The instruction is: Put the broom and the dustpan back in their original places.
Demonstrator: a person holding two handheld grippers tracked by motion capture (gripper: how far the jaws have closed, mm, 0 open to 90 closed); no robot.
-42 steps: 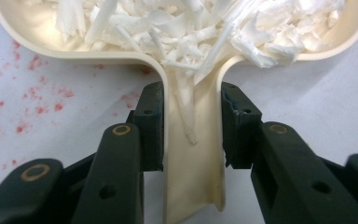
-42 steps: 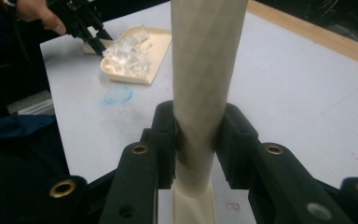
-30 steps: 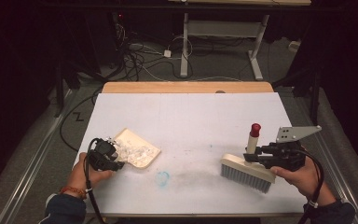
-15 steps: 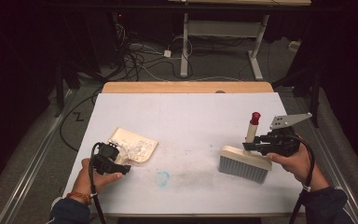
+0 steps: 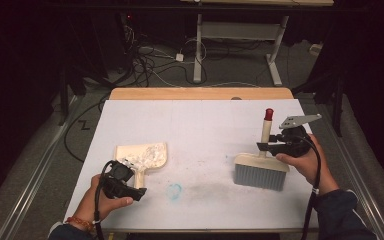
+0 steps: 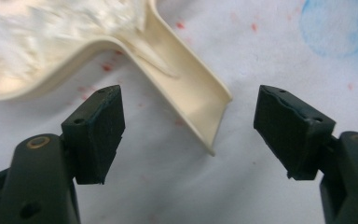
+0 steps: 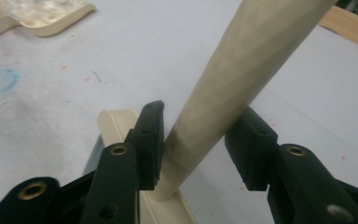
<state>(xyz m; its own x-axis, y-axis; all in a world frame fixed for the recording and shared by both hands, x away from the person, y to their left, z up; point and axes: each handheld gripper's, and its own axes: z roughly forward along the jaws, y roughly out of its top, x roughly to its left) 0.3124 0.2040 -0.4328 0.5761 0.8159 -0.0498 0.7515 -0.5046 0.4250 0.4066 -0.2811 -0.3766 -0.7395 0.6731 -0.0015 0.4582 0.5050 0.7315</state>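
A cream dustpan point(image 5: 142, 155) holding white crumbs lies flat at the front left of the white table point(image 5: 205, 120). Its handle point(image 6: 191, 88) points at my left gripper point(image 5: 132, 182), which is open; the handle's end lies between the spread jaws, touching neither. Toward the right, a hand brush point(image 5: 260, 172) stands bristles down. Its pale handle point(image 7: 242, 70), topped with a red tip point(image 5: 269, 114), rises upright. My right gripper point(image 5: 268, 146) is shut on the lower part of that handle, one jaw on each side.
A blue ring stain point(image 5: 174, 190) and a grey smudge point(image 5: 205, 189) mark the table between the two hands. A wooden board point(image 5: 200, 93) edges the far side. Cables and a desk frame point(image 5: 240, 35) are on the floor beyond.
The dustpan went from tilted to lying flat, and my left gripper drew back off its handle toward the front edge. My right gripper carried the brush a little left and away.
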